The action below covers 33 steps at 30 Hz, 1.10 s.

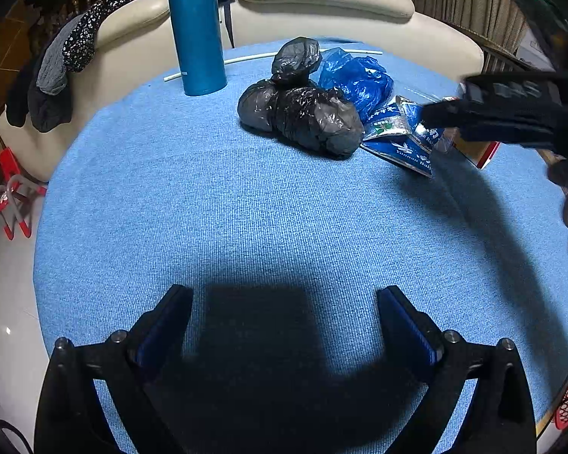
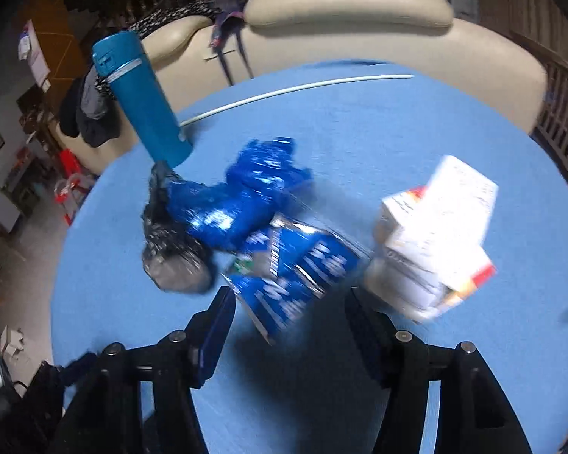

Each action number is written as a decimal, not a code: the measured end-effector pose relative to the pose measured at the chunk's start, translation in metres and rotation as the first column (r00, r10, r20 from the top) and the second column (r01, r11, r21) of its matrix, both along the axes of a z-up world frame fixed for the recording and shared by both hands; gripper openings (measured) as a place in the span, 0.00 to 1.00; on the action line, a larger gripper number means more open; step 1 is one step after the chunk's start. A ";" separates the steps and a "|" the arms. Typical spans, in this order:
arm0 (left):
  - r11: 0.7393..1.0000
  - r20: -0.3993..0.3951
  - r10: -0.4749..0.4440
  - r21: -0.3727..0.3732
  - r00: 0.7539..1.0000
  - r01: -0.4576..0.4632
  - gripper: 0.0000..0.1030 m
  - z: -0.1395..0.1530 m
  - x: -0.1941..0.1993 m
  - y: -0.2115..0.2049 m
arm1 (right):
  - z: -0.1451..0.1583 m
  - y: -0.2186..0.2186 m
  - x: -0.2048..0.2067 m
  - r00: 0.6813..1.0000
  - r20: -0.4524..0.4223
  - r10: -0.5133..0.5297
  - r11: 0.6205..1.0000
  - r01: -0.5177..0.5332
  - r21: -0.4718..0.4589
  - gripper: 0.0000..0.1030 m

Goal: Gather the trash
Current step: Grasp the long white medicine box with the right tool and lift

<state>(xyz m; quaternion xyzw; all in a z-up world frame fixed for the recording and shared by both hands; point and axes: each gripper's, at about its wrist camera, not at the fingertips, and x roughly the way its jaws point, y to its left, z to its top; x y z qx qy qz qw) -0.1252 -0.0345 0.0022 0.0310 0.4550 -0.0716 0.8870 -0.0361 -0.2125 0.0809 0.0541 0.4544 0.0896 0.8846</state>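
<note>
Left wrist view: my left claw [image 1: 284, 325] hangs low over the blue table [image 1: 246, 208] with its jaws spread wide and nothing between them, kept back, I judge, so it stays out of the other arm's way. The trash sits bunched at the far side: black bags [image 1: 303, 113], a blue plastic bag [image 1: 356, 75] behind them, and a blue wrapper [image 1: 401, 136] against their right. A blue bottle [image 1: 197, 30] stands upright to the left, apart from the heap. My right claw [image 1: 435, 115] reaches in from the right, its tip at the wrapper.

Right wrist view: blurred by motion. My right claw [image 2: 289, 302] is released, jaws on either side of the wrapper's [image 2: 295, 276] near edge, not yet pinching it. A white box [image 2: 435, 234] lies just to the right, probably next.
</note>
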 end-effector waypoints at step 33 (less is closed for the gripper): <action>1.000 0.009 -0.006 0.001 1.000 0.006 0.99 -0.001 0.000 -0.010 | 0.013 -0.098 -0.005 0.932 0.047 -0.358 0.933 0.356 0.047 0.42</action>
